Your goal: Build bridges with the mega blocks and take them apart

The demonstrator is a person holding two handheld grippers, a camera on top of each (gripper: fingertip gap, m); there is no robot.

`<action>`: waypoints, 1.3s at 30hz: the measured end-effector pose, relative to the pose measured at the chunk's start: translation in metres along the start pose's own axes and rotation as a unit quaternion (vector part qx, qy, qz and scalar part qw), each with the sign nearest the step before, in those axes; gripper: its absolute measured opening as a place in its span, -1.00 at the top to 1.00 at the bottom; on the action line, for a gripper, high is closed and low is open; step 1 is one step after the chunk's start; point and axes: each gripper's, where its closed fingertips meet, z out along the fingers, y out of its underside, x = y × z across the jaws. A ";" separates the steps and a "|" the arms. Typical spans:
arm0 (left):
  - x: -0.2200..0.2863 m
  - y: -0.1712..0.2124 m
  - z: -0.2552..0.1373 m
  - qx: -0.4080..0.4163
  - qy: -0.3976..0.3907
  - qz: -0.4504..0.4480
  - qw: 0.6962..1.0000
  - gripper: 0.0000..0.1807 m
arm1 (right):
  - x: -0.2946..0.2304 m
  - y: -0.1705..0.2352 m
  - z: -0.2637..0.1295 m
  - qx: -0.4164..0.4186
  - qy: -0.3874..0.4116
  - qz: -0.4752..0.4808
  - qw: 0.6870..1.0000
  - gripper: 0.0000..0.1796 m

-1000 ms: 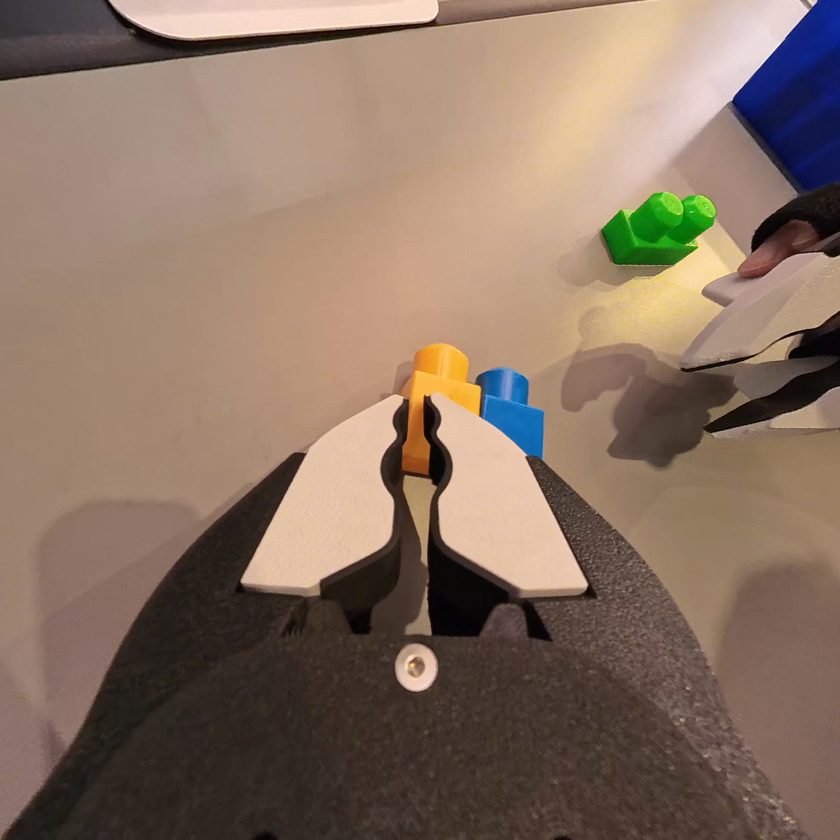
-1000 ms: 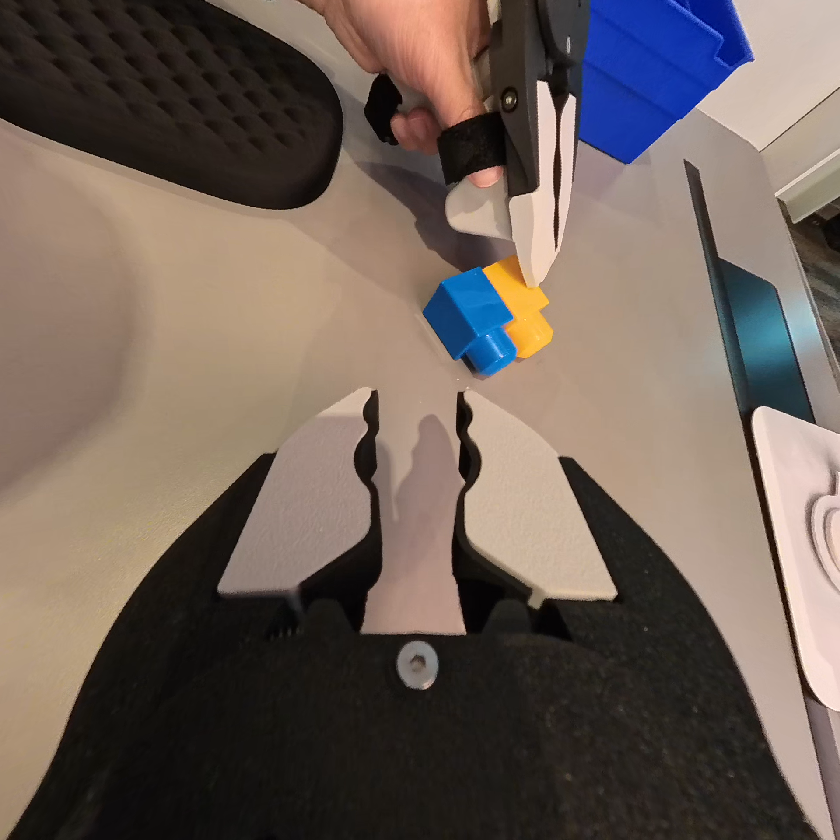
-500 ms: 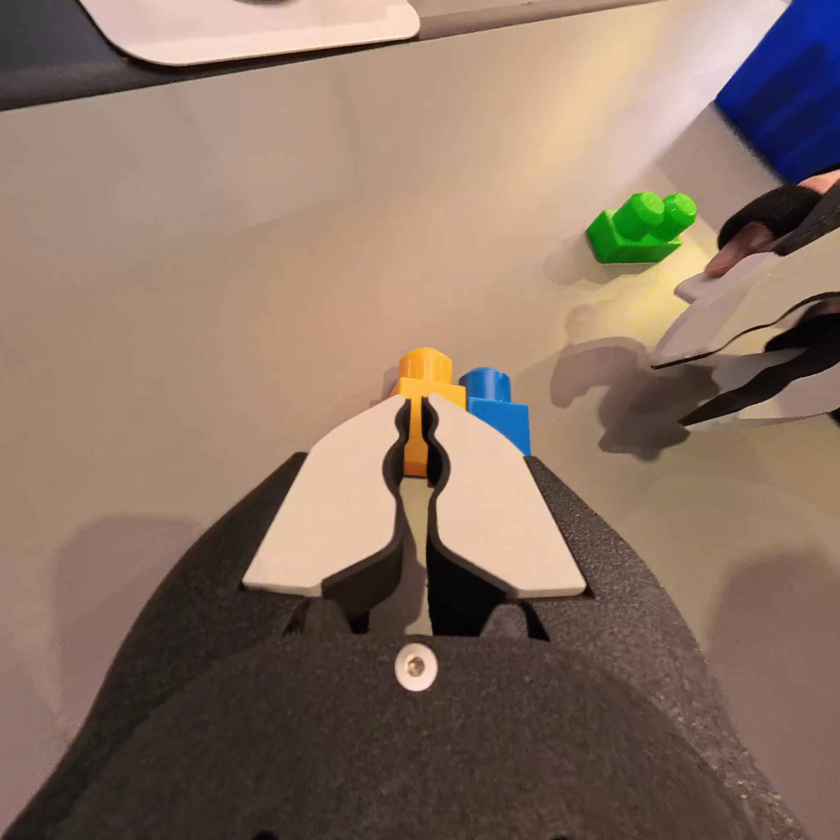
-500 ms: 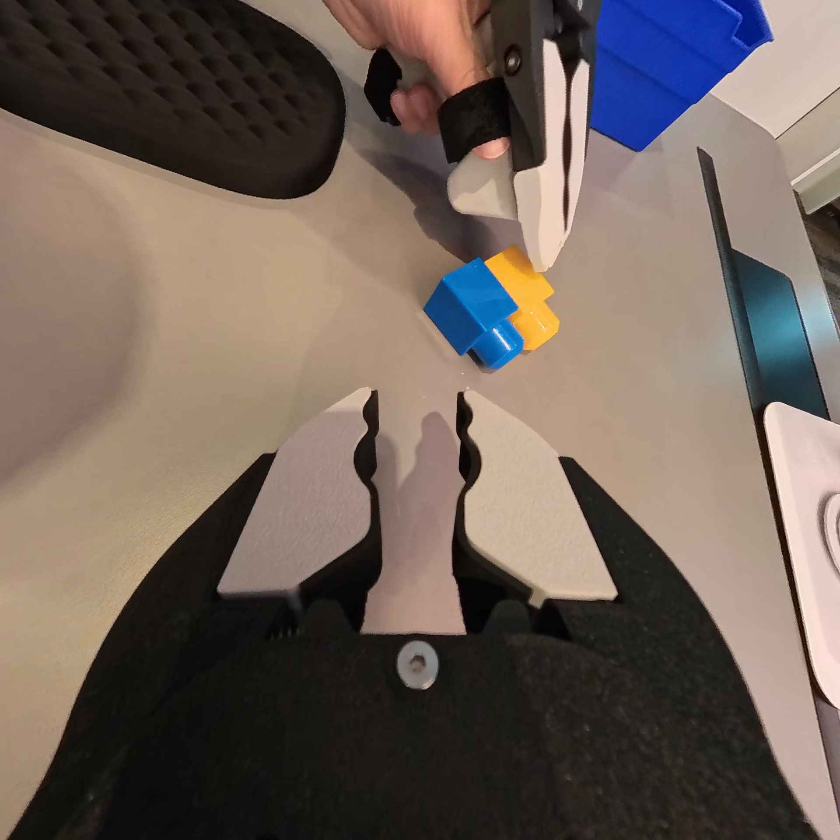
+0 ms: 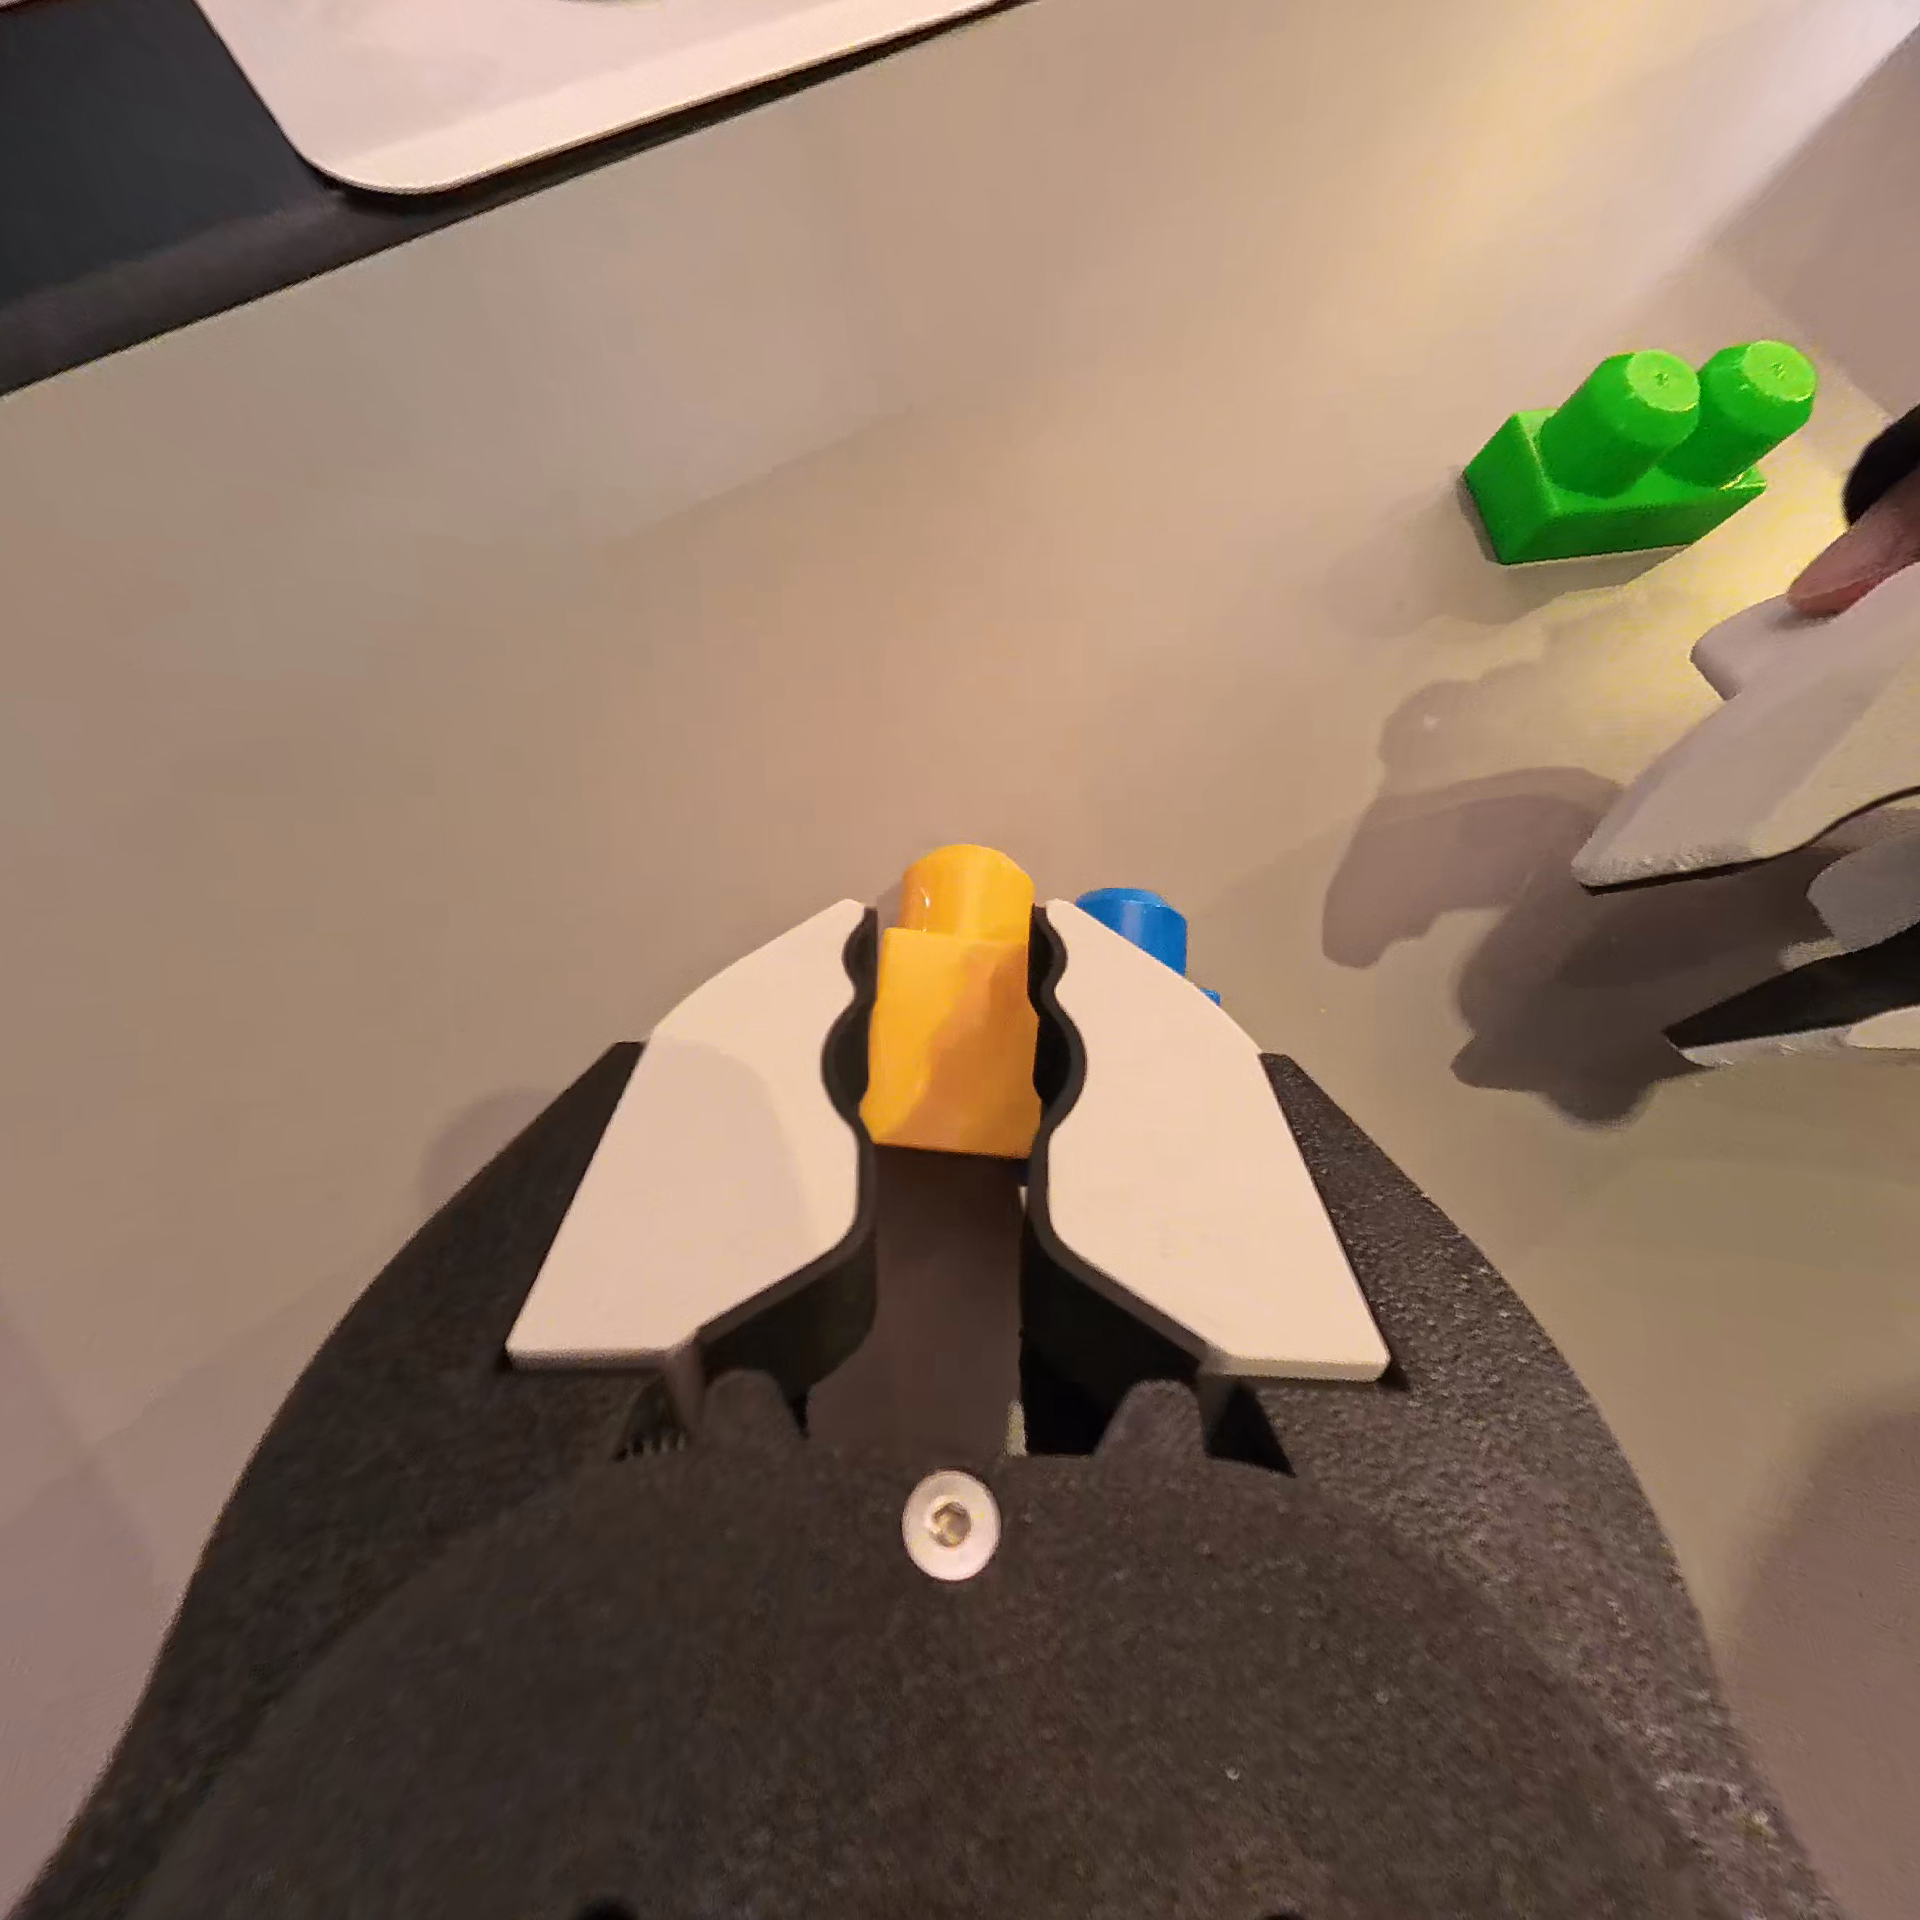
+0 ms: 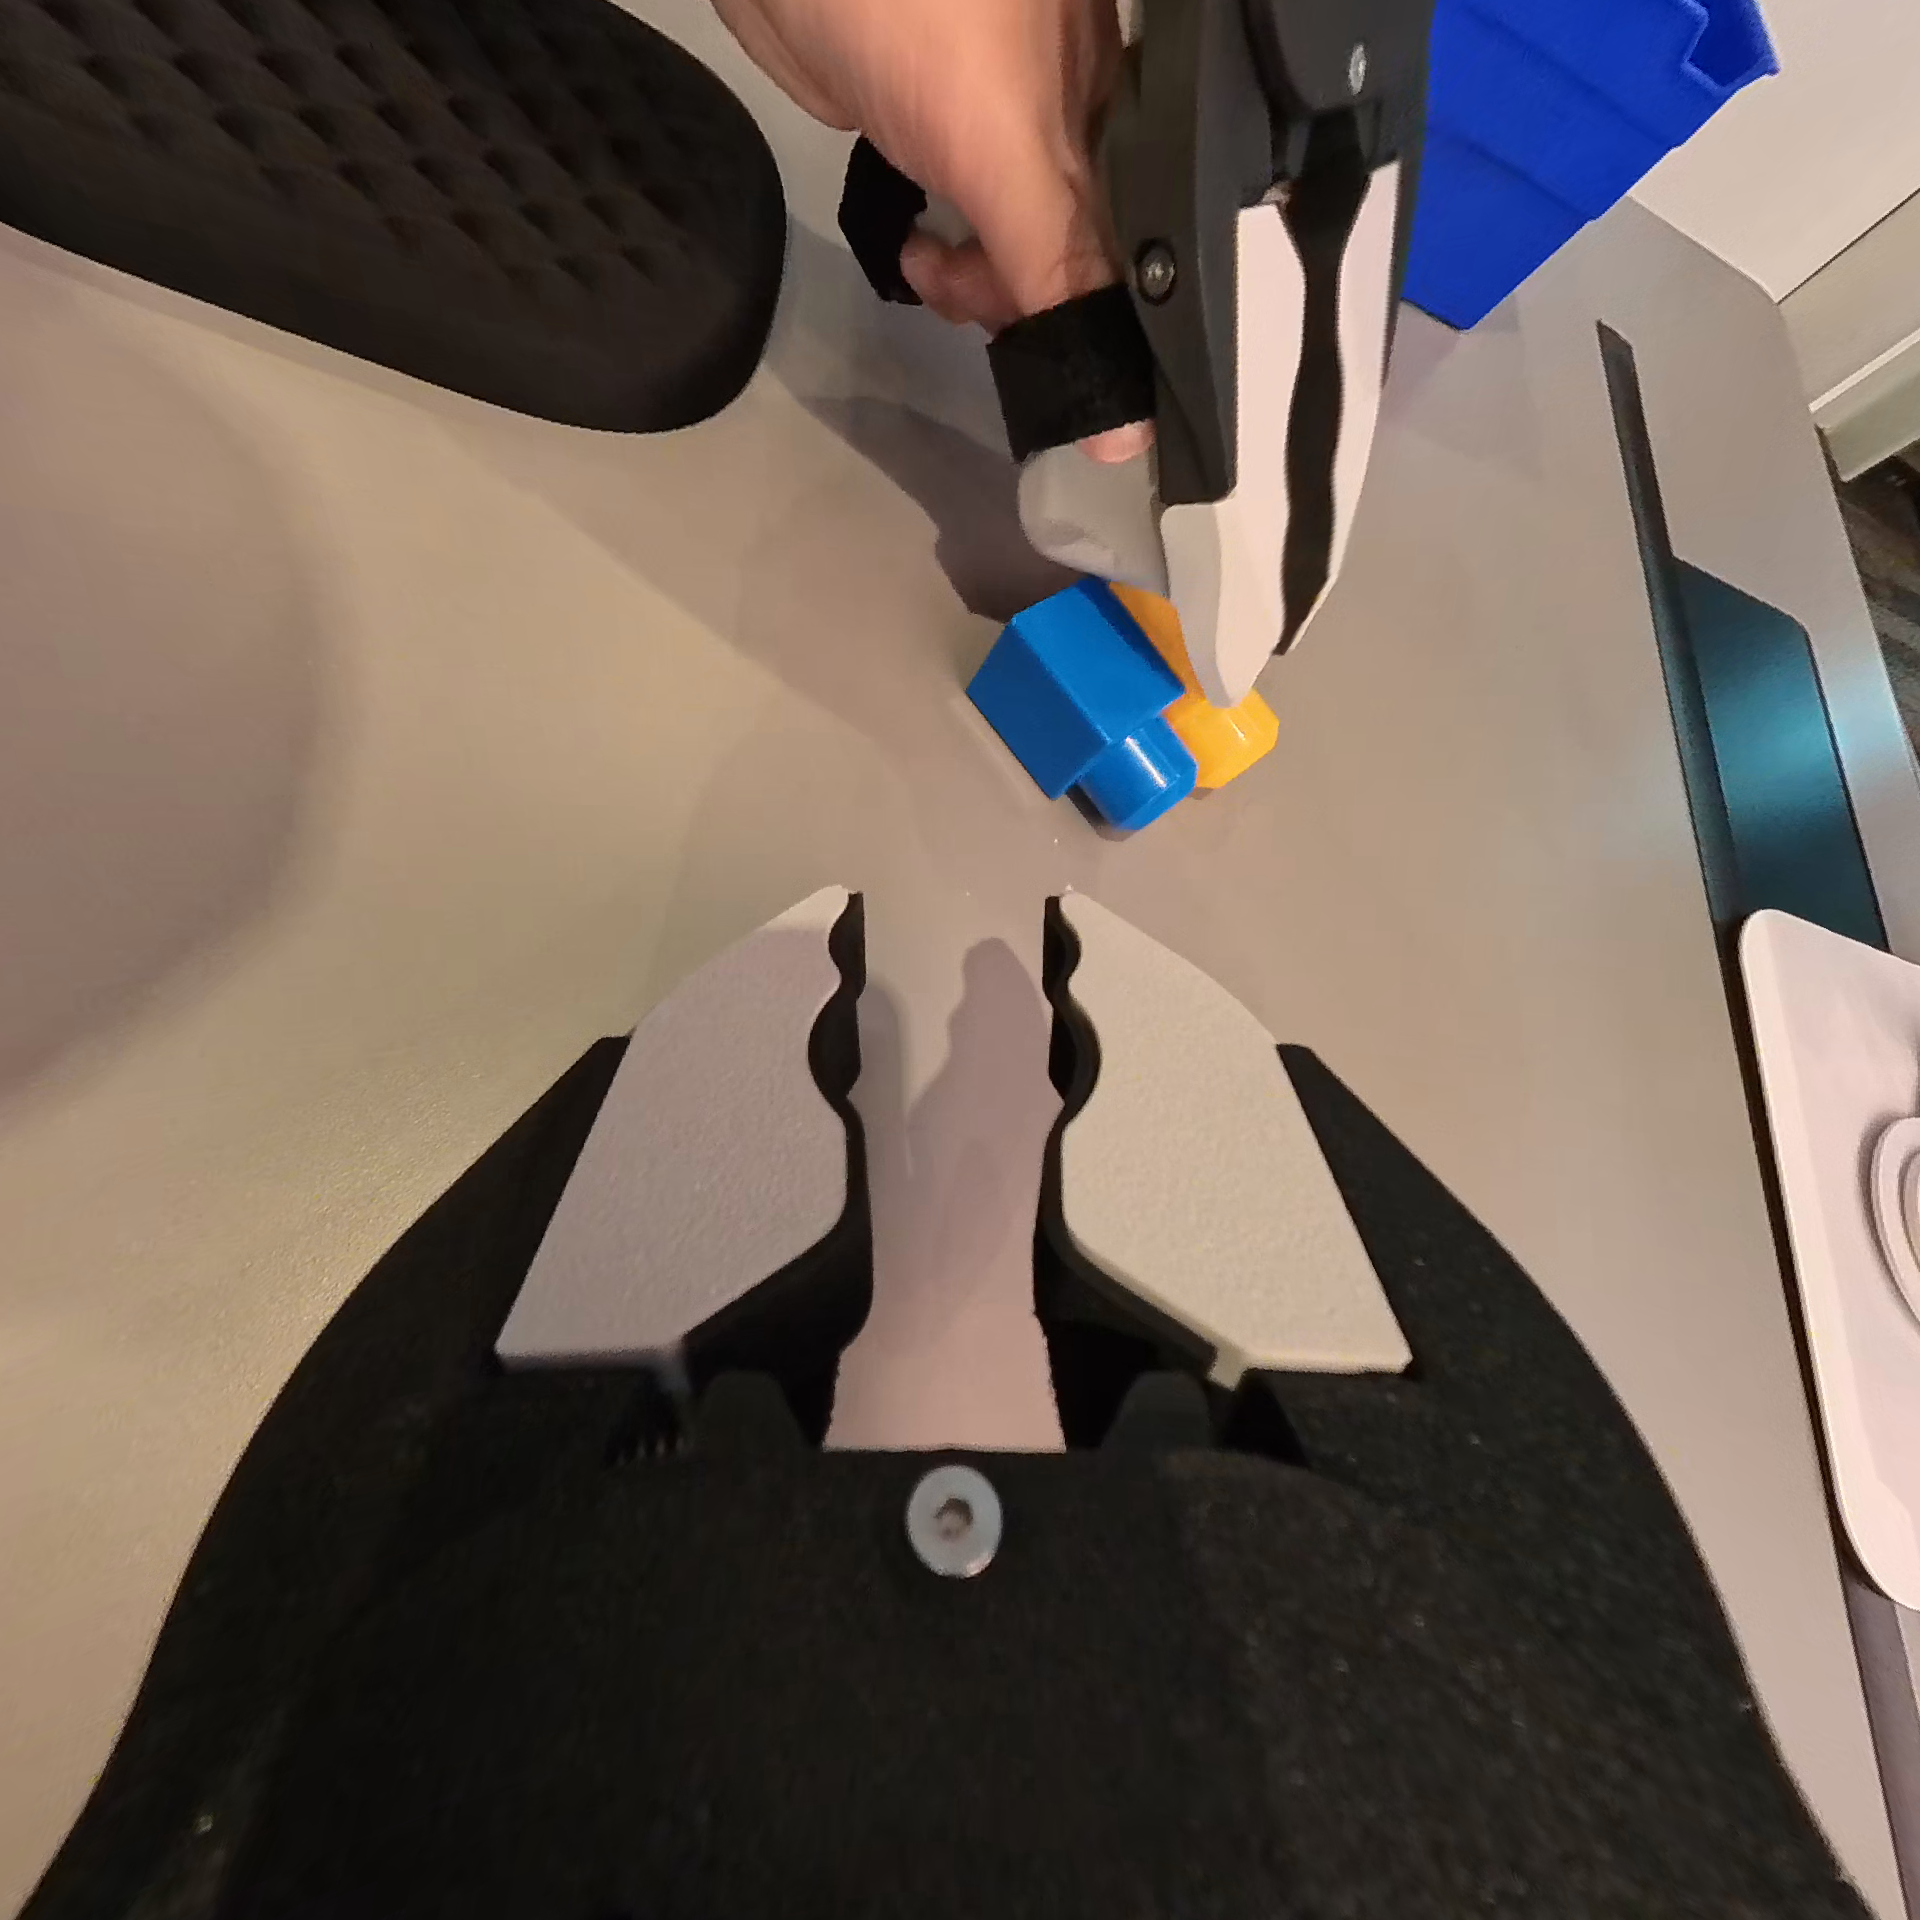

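Observation:
An orange one-stud block (image 5: 951, 1039) and a blue one-stud block (image 5: 1132, 925) lie on their sides, side by side, on the grey table (image 5: 623, 520). My left gripper (image 5: 956, 914) has a finger against each side of the orange block. In the right wrist view the left gripper (image 6: 1257, 665) comes down from above onto the orange block (image 6: 1231, 738), with the blue block (image 6: 1070, 696) beside it. My right gripper (image 6: 951, 904) is open and empty, just short of the blue block; it also shows in the left wrist view (image 5: 1631, 956). A green two-stud block (image 5: 1621, 468) lies apart at the far right.
A blue bin (image 6: 1538, 135) stands at the table's far edge. A black perforated pad (image 6: 364, 177) lies at the upper left. A white mat (image 6: 1839, 1195) lies at the right on a dark strip (image 6: 1756, 727); the mat also shows in the left wrist view (image 5: 520, 73). The left tips stand about 4 cm off the blue block (image 6: 1070, 696).
My left gripper was nearly shut behind the orange block; it has widened and moved forward so the block sits between its fingers. The right gripper has barely moved.

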 end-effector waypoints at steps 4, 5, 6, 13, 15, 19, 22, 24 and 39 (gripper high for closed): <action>0.001 0.004 0.004 -0.010 0.001 -0.001 1.000 0.71 | 0.000 -0.001 -0.001 0.002 0.000 0.001 1.000 0.64; 0.001 0.005 0.004 -0.010 0.002 -0.003 1.000 0.71 | 0.000 -0.001 -0.001 0.002 -0.001 0.000 1.000 0.64; 0.001 0.005 0.004 -0.009 0.004 -0.005 1.000 0.71 | 0.000 -0.001 -0.001 0.002 -0.001 0.000 1.000 0.64; 0.002 -0.001 -0.002 0.015 0.031 -0.041 0.999 0.72 | -0.001 0.000 -0.001 0.000 -0.003 -0.002 1.000 0.64; 0.000 -0.006 -0.007 0.028 0.037 -0.054 0.997 0.73 | -0.001 0.000 -0.001 0.000 -0.003 -0.002 1.000 0.64; -0.008 0.000 -0.015 0.019 0.034 -0.063 0.997 0.74 | -0.001 0.001 -0.001 -0.003 -0.003 -0.002 1.000 0.64; -0.012 0.010 -0.019 0.017 0.032 -0.075 0.996 0.77 | 0.000 0.001 -0.001 -0.003 -0.003 -0.002 1.000 0.64; -0.014 0.013 -0.020 0.022 0.036 -0.089 0.995 0.78 | -0.001 0.001 -0.001 -0.003 -0.004 -0.002 1.000 0.64; -0.013 0.019 -0.021 0.039 0.056 -0.125 0.990 0.83 | -0.002 0.003 0.001 -0.011 -0.006 -0.006 1.000 0.64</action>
